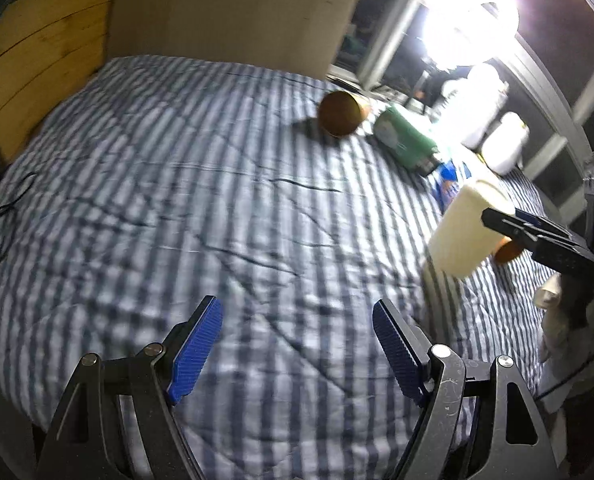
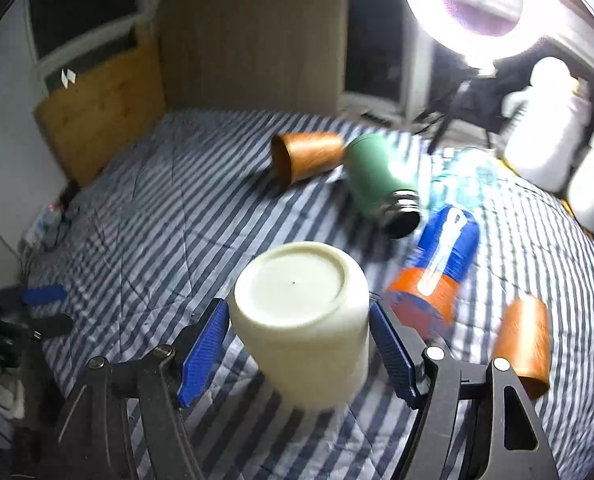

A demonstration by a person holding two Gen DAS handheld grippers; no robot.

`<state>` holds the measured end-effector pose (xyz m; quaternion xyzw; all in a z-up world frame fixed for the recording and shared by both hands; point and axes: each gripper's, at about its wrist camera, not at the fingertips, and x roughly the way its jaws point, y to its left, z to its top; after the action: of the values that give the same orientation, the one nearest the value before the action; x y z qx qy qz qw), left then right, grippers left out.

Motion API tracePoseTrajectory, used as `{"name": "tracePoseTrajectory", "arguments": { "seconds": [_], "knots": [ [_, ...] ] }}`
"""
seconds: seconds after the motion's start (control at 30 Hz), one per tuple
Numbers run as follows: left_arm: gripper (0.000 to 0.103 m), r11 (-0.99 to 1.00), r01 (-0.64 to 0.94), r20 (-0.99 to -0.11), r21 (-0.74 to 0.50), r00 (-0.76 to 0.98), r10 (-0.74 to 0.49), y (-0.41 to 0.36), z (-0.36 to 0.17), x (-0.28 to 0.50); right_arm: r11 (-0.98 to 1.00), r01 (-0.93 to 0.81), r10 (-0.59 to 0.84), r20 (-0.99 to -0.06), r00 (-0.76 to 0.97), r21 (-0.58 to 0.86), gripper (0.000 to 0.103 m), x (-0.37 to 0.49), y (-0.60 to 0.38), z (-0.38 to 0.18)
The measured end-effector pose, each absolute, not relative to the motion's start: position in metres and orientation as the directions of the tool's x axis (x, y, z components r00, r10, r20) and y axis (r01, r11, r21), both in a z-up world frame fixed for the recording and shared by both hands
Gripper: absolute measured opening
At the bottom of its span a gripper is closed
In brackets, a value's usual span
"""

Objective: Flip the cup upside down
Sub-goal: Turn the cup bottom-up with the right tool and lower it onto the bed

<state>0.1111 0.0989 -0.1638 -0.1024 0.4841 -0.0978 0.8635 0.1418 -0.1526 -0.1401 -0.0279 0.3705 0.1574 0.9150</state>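
A cream cup [image 2: 303, 320] is held between the blue pads of my right gripper [image 2: 299, 350], its flat base facing up and toward the camera, a little above the striped bedspread [image 2: 169, 216]. In the left wrist view the same cup [image 1: 467, 232] hangs at the right, tilted, in the right gripper [image 1: 509, 224]. My left gripper [image 1: 297, 344] is open and empty over the bedspread [image 1: 177, 200].
An orange cup [image 2: 307, 156] lies on its side at the back, beside a green flask [image 2: 381, 184]. A blue and orange can [image 2: 437, 264] and another orange cup [image 2: 523, 344] lie to the right. White jugs [image 2: 545, 124] and a bright ring lamp [image 2: 481, 4] stand at the far right.
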Motion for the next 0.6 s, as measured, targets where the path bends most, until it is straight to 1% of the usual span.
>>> {"name": "tracePoseTrajectory", "arguments": {
  "seconds": [0.07,0.13,0.27,0.43,0.6],
  "knots": [
    [0.080,0.959,0.101,-0.815,-0.266,0.508,-0.280,0.087,-0.166,0.110,0.955,-0.279,0.271,-0.672,0.690,0.098,0.069,0.133,-0.166,-0.146],
    [0.080,0.958,0.136,-0.813,-0.253,0.507,-0.287,0.073,-0.167,0.108,0.961,-0.260,0.260,-0.646,0.718,0.098,0.069,0.122,-0.172,-0.151],
    [0.080,0.954,0.172,-0.808,-0.246,0.507,-0.300,0.057,-0.169,0.104,0.959,-0.250,0.275,-0.629,0.727,0.131,0.068,0.106,-0.181,-0.160],
    [0.080,0.950,0.198,-0.795,-0.241,0.521,-0.310,0.045,-0.164,0.096,0.958,-0.258,0.279,-0.607,0.744,0.125,0.068,0.099,-0.180,-0.158],
    [0.080,0.949,0.196,-0.778,-0.245,0.545,-0.314,0.048,-0.158,0.087,0.962,-0.245,0.265,-0.616,0.742,0.118,0.068,0.088,-0.184,-0.170]
  ]
}}
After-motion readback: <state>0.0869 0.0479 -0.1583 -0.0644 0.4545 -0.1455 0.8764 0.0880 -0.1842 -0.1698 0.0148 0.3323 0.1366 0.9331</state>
